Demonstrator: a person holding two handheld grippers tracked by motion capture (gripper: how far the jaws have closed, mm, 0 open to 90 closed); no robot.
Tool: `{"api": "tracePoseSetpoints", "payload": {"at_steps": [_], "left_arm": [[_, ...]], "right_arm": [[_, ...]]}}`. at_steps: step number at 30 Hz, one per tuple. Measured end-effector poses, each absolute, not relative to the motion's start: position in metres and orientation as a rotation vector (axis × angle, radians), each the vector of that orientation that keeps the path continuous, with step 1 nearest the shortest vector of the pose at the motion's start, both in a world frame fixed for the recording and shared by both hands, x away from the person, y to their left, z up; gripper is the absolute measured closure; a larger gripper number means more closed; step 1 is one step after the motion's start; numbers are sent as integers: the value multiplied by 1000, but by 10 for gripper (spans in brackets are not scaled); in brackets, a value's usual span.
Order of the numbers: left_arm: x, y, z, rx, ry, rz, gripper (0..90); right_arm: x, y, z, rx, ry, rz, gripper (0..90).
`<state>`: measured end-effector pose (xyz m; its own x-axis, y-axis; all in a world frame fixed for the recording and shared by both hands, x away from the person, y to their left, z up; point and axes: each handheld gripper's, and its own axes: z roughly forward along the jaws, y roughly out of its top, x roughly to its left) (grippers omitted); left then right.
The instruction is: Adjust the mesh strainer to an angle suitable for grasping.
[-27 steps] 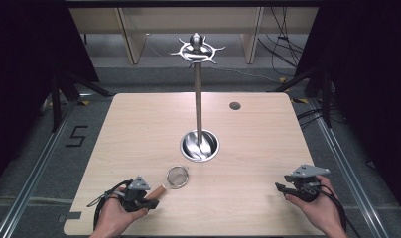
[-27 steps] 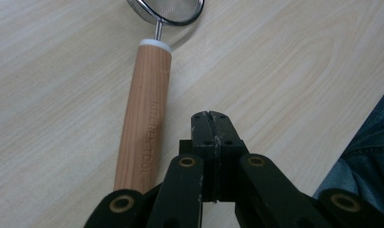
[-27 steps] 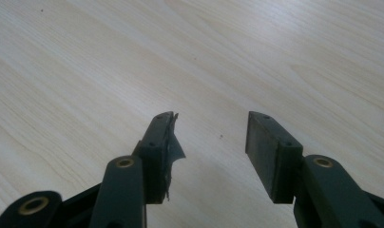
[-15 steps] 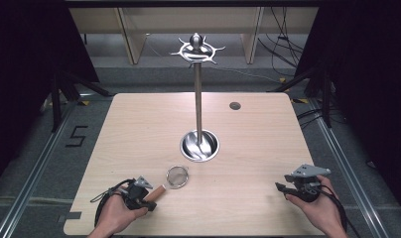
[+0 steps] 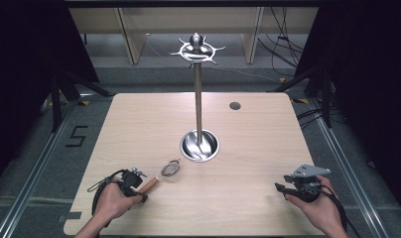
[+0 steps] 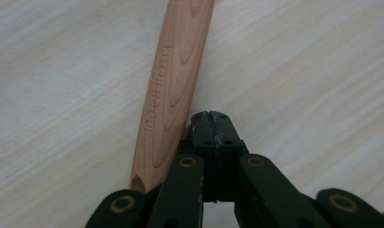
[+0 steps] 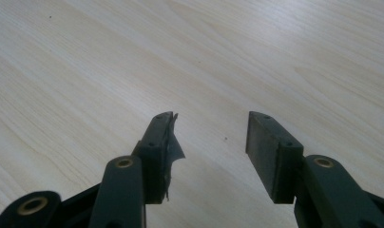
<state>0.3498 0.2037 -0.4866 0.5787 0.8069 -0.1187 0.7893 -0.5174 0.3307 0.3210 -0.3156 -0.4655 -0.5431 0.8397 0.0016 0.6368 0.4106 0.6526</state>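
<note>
Nearest to me, both hands sit at the near edge of the pale wood-grain table (image 5: 258, 129). My left gripper (image 5: 139, 187) is at the near left, and in the left gripper view its black jaws are clamped tight together with nothing between them (image 6: 211, 124). The small strainer's light wooden handle (image 6: 173, 90) lies flat on the table right alongside those closed jaws, on their left in that view, touching or just about touching the jaw side. It has some lettering stamped along it; I can't read it cleanly. So the handle is beside the jaws, not in them.

Over at the near right, my right gripper (image 5: 280, 188) rests low over the table with its grey three-cornered plate on top. The right gripper view shows its jaws spread wide apart (image 7: 209, 137), bare tabletop between them. One pad has a little torn flap hanging off its inner face.

A bit farther in, from the high view, the strainer's handle (image 5: 149, 185) runs from my left gripper up and to the right to the small round wire-mesh bowl (image 5: 170, 168), which sits on the table just near-left of the stand's base.

Farther still, at mid-table, is the tall shiny metal utensil stand (image 5: 198, 94): dished round base, thin upright pole, ring of hooks at the top. Past it, toward the far right, there's a small dark round hole (image 5: 234, 105) in the tabletop.
</note>
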Motion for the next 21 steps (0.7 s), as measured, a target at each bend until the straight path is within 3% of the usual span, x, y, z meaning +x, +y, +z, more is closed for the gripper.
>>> {"api": "tracePoseSetpoints", "payload": {"at_steps": [4,6,8,10,13,15,21], "left_arm": [[354,207,-487,2421,1364,16,893],[358,212,-487,2450,1365,94,893],[360,214,-487,2429,1391,54,892],[365,219,-485,2464,1381,126,892],[371,222,-487,2405,1433,87,892],[379,227,-485,2431,1434,145,893],[398,230,-485,2411,1506,137,892]], "right_arm": [[322,-316,-466,1279,2343,876,533],[323,-318,-468,1253,2334,880,532],[323,-318,-469,1248,2335,881,530],[322,-317,-468,1268,2345,871,529],[322,-317,-467,1262,2344,874,528],[322,-317,-468,1258,2346,870,527],[323,-317,-469,1260,2357,869,525]]}}
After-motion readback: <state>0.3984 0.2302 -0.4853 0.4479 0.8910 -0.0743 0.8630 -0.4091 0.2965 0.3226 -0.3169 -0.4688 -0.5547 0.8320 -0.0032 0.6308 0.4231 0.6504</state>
